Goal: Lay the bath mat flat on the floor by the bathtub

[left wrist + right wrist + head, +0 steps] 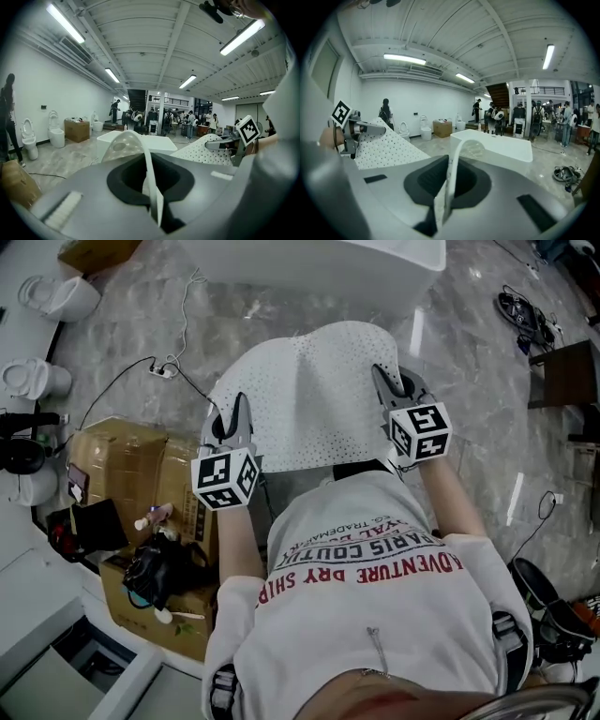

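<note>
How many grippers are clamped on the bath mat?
2. The left gripper pinches the bath mat at its left edge, the right gripper at its right edge. Neither grip is hidden.

Bathroom-fixture showroom hall: display toilets, freestanding bathtub, marble floor, ceiling strip lights.

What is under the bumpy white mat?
Grey marble floor shows around the bath mat. The patch right beneath it is covered, so whether anything lies there cannot be seen.

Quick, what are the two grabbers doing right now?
Left gripper: shut on the bath mat, left edge.
Right gripper: shut on its right edge.
</note>
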Available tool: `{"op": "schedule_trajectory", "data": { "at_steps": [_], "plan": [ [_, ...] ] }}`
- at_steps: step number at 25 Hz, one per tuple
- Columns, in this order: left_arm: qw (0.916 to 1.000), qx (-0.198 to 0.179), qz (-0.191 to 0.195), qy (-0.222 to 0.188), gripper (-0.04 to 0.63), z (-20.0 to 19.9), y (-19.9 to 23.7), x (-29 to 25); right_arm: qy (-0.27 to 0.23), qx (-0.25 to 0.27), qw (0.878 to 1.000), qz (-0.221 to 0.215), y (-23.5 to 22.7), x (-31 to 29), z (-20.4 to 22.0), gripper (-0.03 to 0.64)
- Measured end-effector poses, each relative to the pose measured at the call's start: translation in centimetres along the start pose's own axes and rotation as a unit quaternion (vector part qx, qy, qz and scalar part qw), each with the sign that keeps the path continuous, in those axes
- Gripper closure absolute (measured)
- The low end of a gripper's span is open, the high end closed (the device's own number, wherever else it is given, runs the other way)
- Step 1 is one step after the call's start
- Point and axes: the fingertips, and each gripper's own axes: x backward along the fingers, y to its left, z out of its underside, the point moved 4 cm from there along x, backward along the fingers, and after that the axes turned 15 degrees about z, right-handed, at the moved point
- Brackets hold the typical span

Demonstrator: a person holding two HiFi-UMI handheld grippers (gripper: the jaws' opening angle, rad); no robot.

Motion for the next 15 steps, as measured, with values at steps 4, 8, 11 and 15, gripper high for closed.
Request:
{"op": "schedule_trajectory", "data": {
  "at_steps": [4, 8, 11, 15],
  "plan": [
    [0.9995, 0.013, -0.027, 0.01, 0.577, 0.3, 3.8, -2.0, 0.008, 0.0, 1.0, -0.029, 0.8, -5.4, -0.2, 0.598],
    [0.9985, 0.026, -0.042, 0.021, 0.577, -0.6, 8.0, -5.7, 0.015, 0.001, 0.998, -0.054, 0.5, -12.3, -1.1, 0.598],
    [0.9978, 0.027, -0.051, 0.032, 0.577, -2.2, 11.7, -9.3, 0.021, 0.007, 0.998, -0.065, -0.6, -17.7, -2.2, 0.598],
    [0.9969, 0.042, -0.055, 0.038, 0.577, -4.6, 16.4, -15.5, 0.036, -0.021, 0.997, -0.067, -3.9, -25.1, -4.2, 0.598]
  ]
}}
